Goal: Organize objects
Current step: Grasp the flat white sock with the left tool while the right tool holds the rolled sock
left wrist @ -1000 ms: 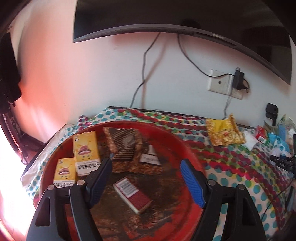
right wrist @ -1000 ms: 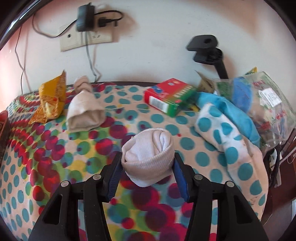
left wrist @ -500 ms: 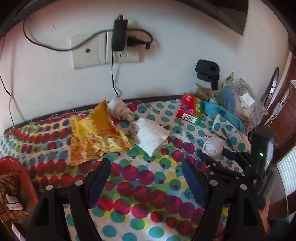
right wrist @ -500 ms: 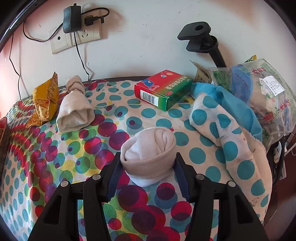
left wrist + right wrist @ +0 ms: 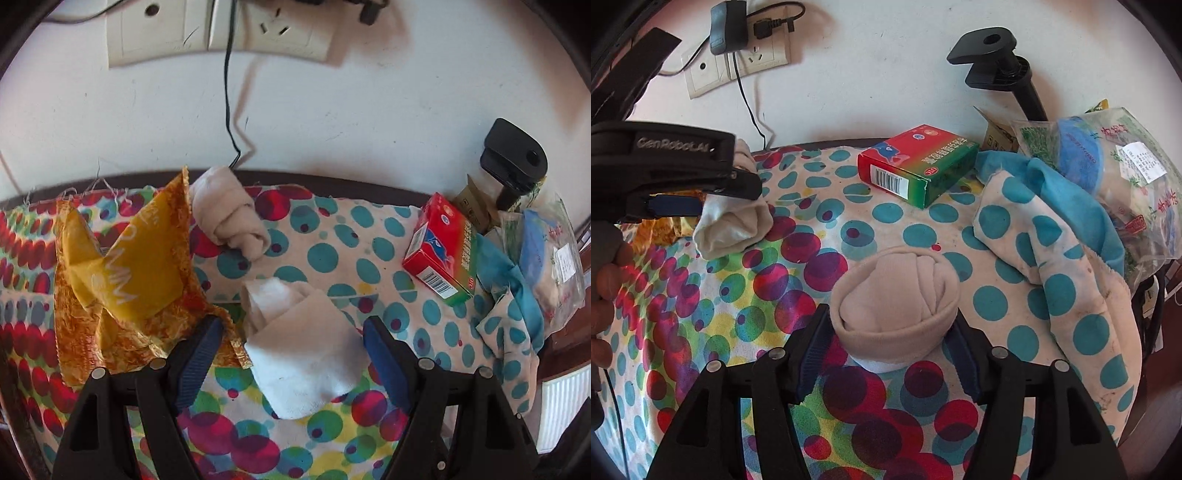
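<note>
Since the earlier frame, the left gripper [image 5: 291, 341] has been swung away from the red basin to the white folded sock [image 5: 303, 343], which lies on the dotted cloth at lower centre between wide-open jaws, the pads clear of it. Right gripper [image 5: 888, 350] jaws are opening around the beige rolled sock [image 5: 895, 299], resting on the table cloth [image 5: 701, 332]; the pads are seen at its sides. A red-green box [image 5: 916, 162] lies beyond, upper centre.

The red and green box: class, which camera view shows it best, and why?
The right wrist view: the red and green box lies whole and close to centre there, barcode end facing the camera. The left wrist view shows it smaller, tilted and distorted near the right edge.
</note>
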